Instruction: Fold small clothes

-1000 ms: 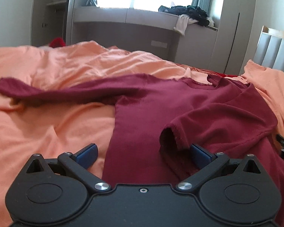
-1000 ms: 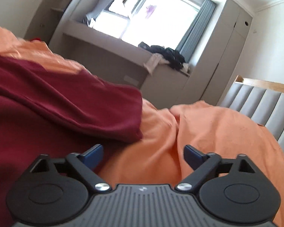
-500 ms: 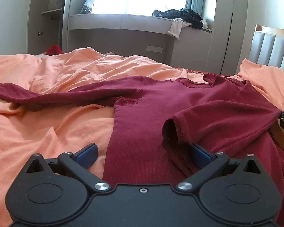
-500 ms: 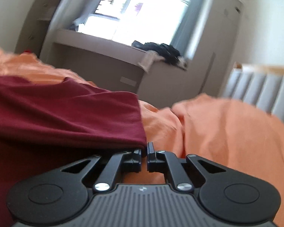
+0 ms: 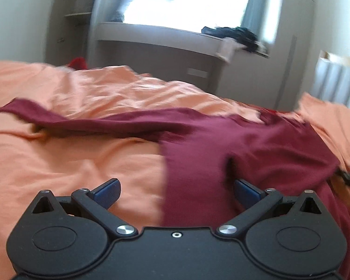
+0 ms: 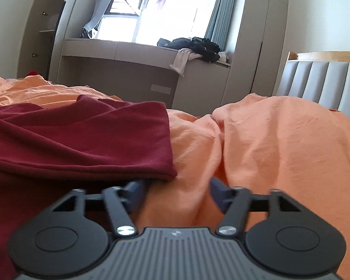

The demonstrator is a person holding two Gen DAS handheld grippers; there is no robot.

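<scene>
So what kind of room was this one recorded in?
A bedroom, most likely: an orange bedsheet under the maroon shirt, a padded headboard, and a window bench beside built-in wardrobes.

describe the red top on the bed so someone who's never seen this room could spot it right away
Start at the bed covered in a rumpled orange sheet, below the bright window. The dark red long-sleeved top lies spread on it, one sleeve stretched far out to the side. It is the only dark red garment on the bed; the other clothes, black and pale, sit heaped on the window ledge.
</scene>
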